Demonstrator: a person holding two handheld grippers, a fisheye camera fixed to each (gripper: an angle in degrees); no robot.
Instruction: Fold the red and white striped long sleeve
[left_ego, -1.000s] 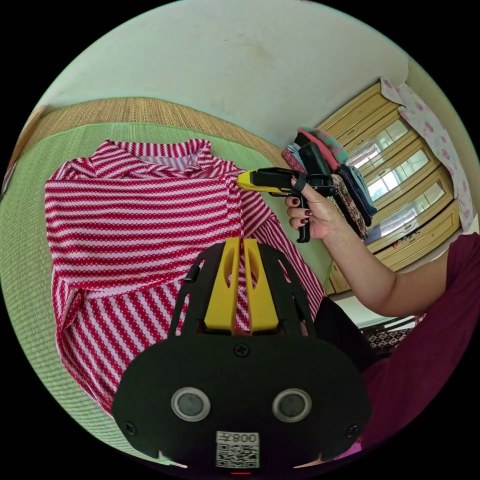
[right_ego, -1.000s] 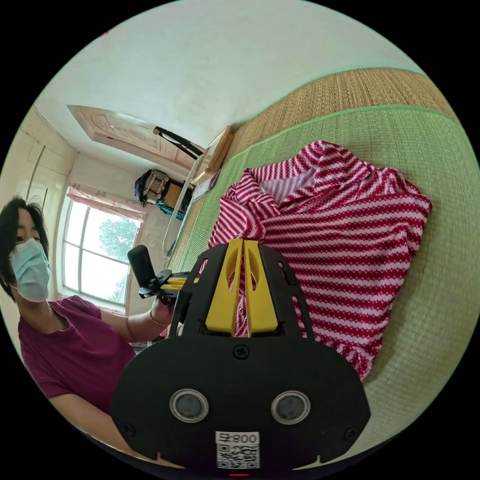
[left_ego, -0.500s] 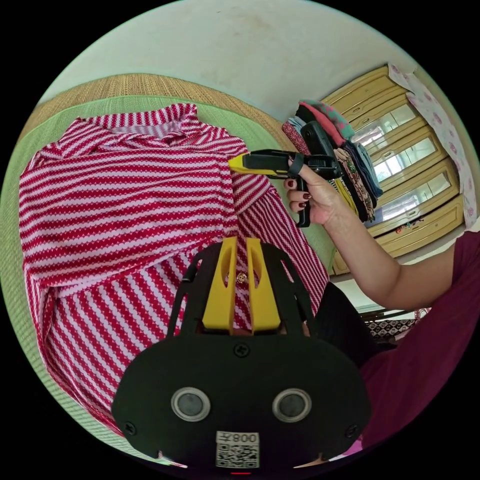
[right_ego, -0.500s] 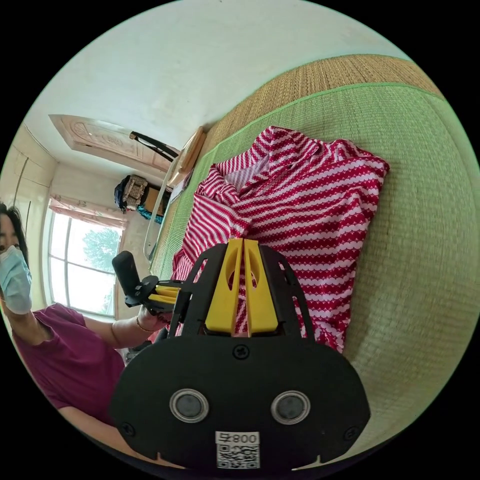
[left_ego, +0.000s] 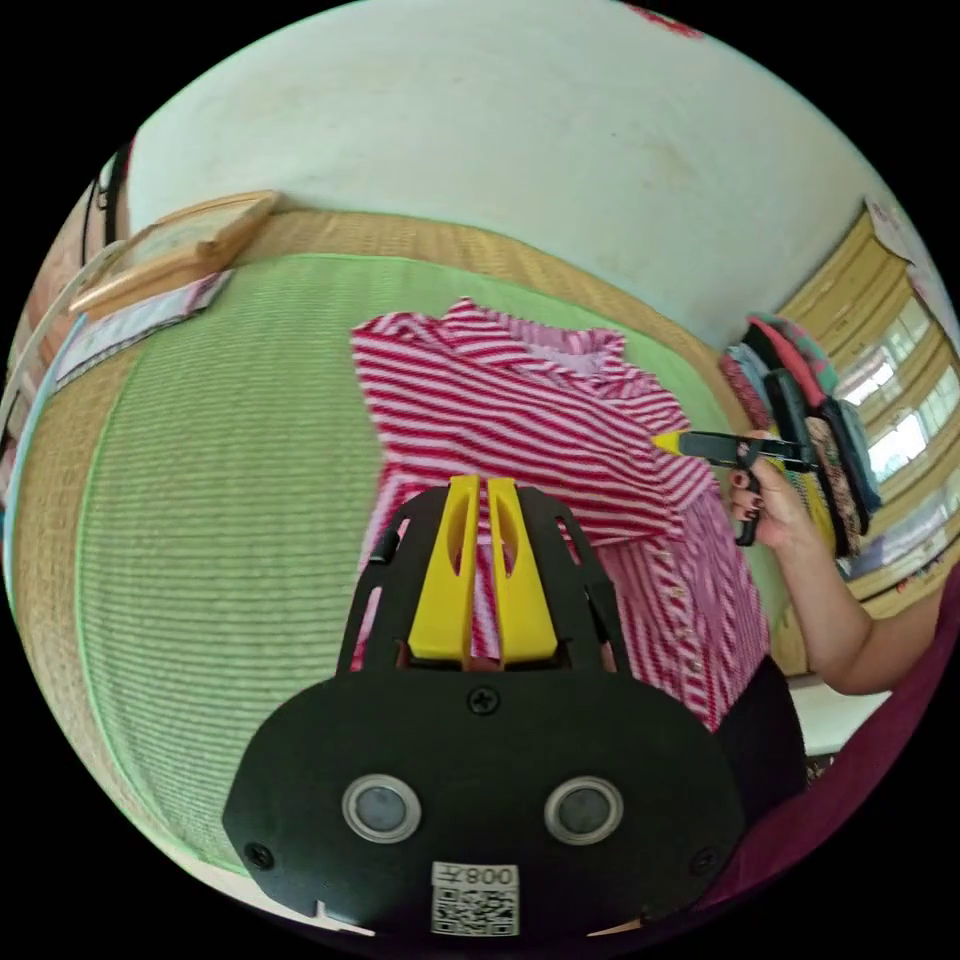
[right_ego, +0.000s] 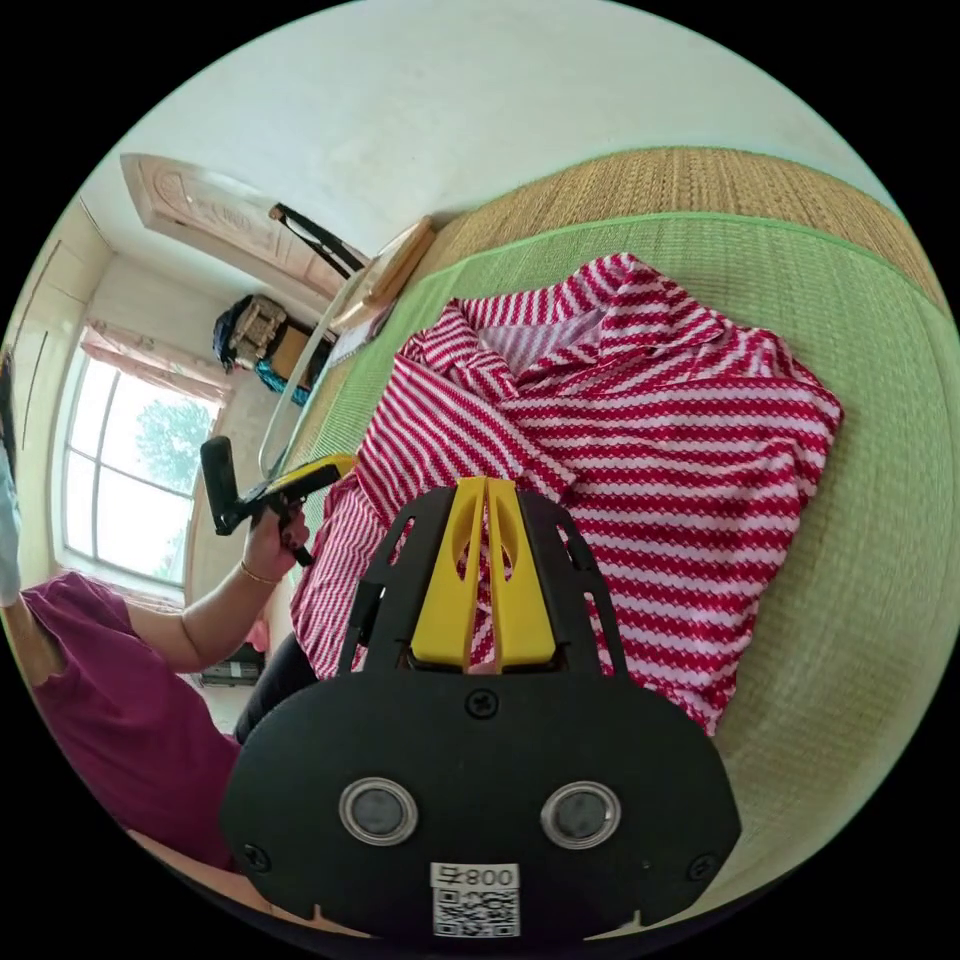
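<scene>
Fingers of both grippers pinched together on fabric: left gripper has its yellow jaws closed with striped cloth between them, right gripper likewise, jaws together on a fold of the same garment. Right gripper also seen from the left gripper view, tip at the shirt's right shoulder edge; whether cloth sits between its jaws can't be told from that angle.

Striped long sleeve lies on the green mat, collar at the far side, body spread flat toward the far and right, near edge lifted by the two grippers and draping off toward the person's lap. One side is already turned in over the body, so judged partly folded.

Handling, judged: light, thin knit, fully limp, no stiffness, so any unsupported part sags. Not slippery on the woven mat, not fragile. Small buttons along the front placket. Best grips look like seams and edges: shoulder seam, hem corner, cuff, two points held apart to keep the fold line straight.

Counts: one striped shirt, two grippers, one green mat over one tan straw mat, one stack of folded clothes at far right, one person's hand on the right gripper's handle.
</scene>
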